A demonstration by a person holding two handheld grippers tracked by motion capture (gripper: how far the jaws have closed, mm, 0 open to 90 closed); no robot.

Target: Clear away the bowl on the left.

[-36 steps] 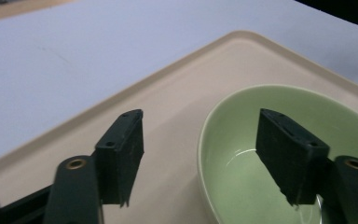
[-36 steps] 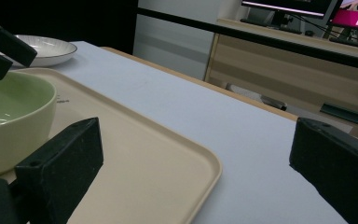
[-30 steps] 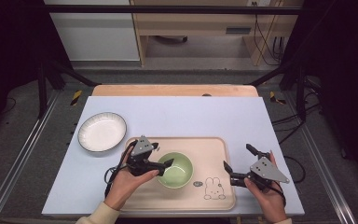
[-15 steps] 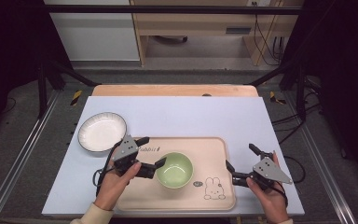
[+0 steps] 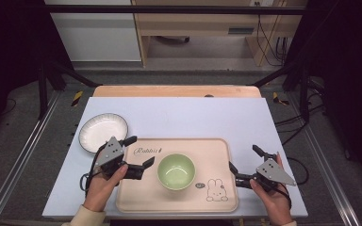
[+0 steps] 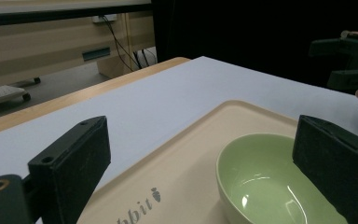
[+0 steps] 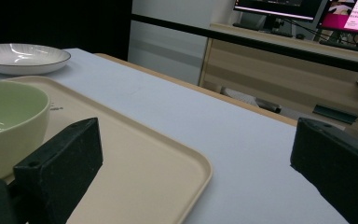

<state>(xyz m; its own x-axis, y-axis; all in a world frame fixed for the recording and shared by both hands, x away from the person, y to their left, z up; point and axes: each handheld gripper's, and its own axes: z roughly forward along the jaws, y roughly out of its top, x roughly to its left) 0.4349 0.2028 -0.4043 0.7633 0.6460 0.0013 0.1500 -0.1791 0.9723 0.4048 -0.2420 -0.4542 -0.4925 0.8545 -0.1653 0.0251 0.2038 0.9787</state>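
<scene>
A pale green bowl [image 5: 176, 171] sits in the middle of a beige tray [image 5: 217, 155] printed with a rabbit. My left gripper [image 5: 139, 151] is open at the tray's left edge, a little left of the bowl, with nothing between its jaws. The left gripper view has the bowl [image 6: 270, 179] close ahead, nearer the right jaw. My right gripper [image 5: 246, 158] is open just off the tray's right edge, empty. Its own view looks across the tray corner [image 7: 186, 163] toward the bowl [image 7: 9, 126].
A white plate [image 5: 102, 131] with a dark rim lies on the white table top [image 5: 188, 117] left of the tray, seen also as plate [image 7: 23, 57]. Metal frame rails run along both table sides. A desk and monitors stand beyond.
My left gripper has drawn back leftward from the bowl's rim to the tray's left edge, open. The bowl stays put. The right gripper has barely moved.
</scene>
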